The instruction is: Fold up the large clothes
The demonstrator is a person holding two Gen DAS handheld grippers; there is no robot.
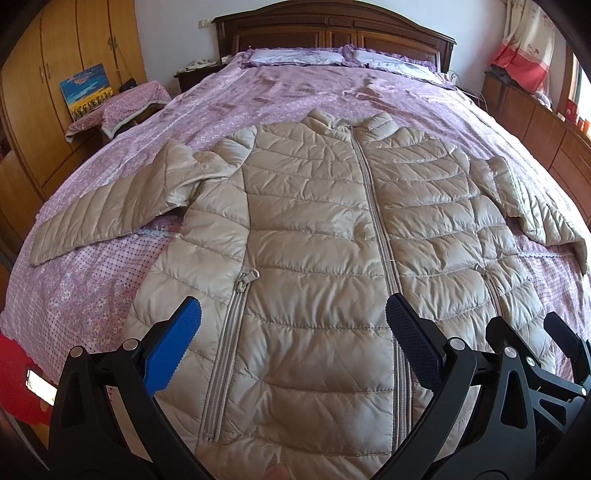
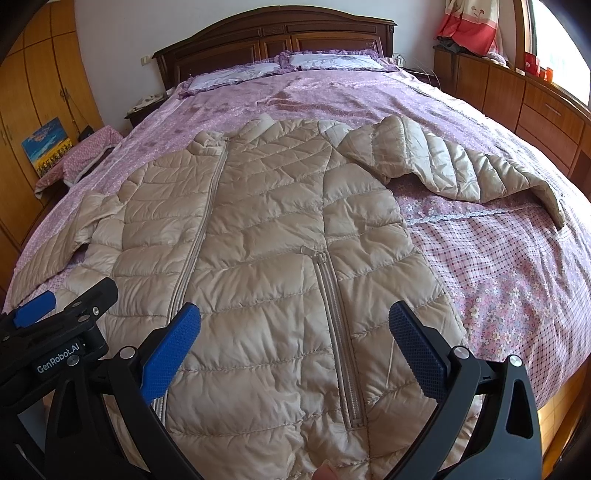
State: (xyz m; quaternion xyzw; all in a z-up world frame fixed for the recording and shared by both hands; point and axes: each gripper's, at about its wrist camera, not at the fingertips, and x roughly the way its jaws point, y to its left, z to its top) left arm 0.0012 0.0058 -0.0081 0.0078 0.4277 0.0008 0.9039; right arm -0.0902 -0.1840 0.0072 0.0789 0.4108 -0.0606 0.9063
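Over the jacket's hem, the left gripper (image 1: pixel 293 345) and right gripper (image 2: pixel 295 345) hover side by side, fingers spread wide, holding nothing. The beige quilted jacket (image 1: pixel 314 229) lies flat, front up and zipped, on the pink floral bed (image 1: pixel 280 88), both sleeves stretched outward. Beyond it, two pillows (image 1: pixel 291 56) rest against the dark wooden headboard (image 1: pixel 332 29).

Glossy quilted jacket (image 1: pixel 314 229) on matt floral cotton bedspread (image 1: pixel 92 291)
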